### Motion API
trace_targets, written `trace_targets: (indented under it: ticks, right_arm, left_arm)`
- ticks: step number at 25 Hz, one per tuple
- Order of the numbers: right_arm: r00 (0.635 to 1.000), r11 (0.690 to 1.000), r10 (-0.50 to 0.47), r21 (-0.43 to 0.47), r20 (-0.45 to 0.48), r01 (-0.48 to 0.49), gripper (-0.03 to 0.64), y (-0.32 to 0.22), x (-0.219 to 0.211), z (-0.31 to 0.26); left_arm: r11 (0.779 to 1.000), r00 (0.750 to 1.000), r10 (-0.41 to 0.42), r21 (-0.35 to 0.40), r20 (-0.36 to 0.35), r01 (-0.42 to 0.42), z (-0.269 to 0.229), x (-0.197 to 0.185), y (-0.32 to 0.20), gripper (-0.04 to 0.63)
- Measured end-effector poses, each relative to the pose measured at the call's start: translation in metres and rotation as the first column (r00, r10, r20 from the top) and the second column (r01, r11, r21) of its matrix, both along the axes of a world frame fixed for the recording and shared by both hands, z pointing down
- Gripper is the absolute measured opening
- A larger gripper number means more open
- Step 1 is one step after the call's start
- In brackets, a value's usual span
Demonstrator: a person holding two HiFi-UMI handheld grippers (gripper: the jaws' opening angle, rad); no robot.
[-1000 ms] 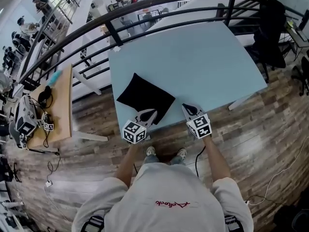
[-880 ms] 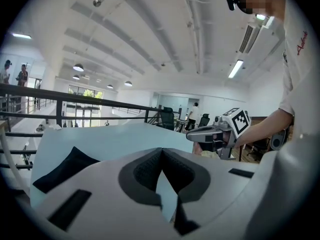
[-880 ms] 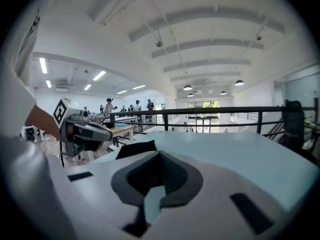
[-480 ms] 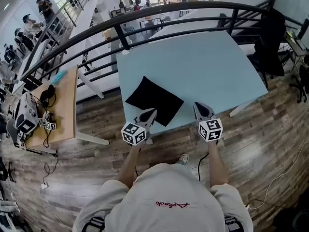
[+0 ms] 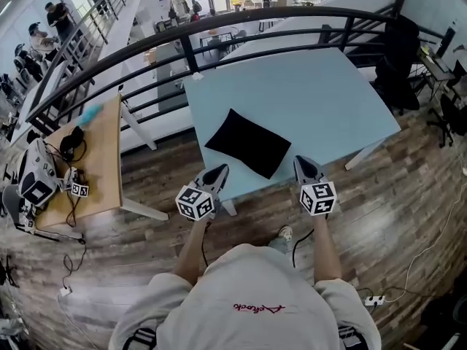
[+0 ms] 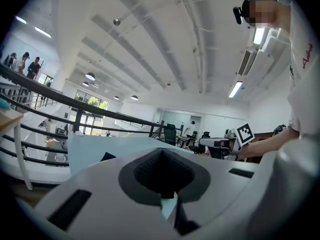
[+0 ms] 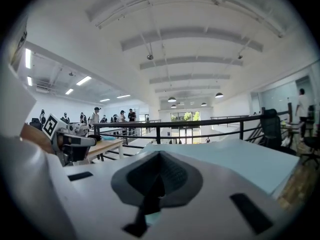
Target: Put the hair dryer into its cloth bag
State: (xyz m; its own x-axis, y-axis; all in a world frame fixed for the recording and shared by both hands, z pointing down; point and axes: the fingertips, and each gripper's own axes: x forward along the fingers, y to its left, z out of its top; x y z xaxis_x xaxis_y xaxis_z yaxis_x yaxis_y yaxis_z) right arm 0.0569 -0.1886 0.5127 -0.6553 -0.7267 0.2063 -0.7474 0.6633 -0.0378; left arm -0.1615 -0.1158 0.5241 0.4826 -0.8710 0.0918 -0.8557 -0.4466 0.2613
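Observation:
The black cloth bag (image 5: pixel 248 143) lies flat near the front of the light blue table (image 5: pixel 321 100); one corner of the bag (image 6: pixel 107 157) shows in the left gripper view. No hair dryer is in view. My left gripper (image 5: pixel 217 173) is held at the table's front edge, just left of and below the bag, shut and empty. My right gripper (image 5: pixel 305 168) is over the front edge to the right of the bag, also shut with nothing in it. In both gripper views the jaws (image 6: pixel 161 153) (image 7: pixel 159 158) are pressed together, pointing about level across the table.
A black railing (image 5: pixel 241 28) runs behind the table. A wooden side table (image 5: pixel 95 159) at the left carries headphones and marker-cube devices. A chair draped in dark cloth (image 5: pixel 398 57) stands at the right. People stand beyond the railing. Plank floor lies below.
Both grippers have drawn back from the bag toward the table's front edge and risen. The left one, earlier over the bag's near corner, is now off it.

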Motion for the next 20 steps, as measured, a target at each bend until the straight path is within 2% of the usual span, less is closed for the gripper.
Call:
trace_targets:
  ticks: [7,14,20]
  right_arm:
    - [0.999,0.999,0.050,0.000,-0.010,-0.050,0.017,0.062,-0.024,0.004]
    - [0.995,0.996,0.094,0.005,-0.023,-0.094,0.017,0.112,-0.013,-0.002]
    - [0.995,0.996,0.093,0.007,-0.026,-0.093,0.017,0.143,-0.004,-0.008]
  left_arm:
    - [0.999,0.999,0.046,-0.004,-0.018,-0.046,0.005,-0.026,0.049,0.008]
    - [0.994,0.994,0.106,-0.005,-0.038,-0.106,0.007,-0.008,0.093,0.008]
    - [0.995,0.994,0.095,-0.012,-0.047,-0.095,0.004,0.002,0.128,0.008]
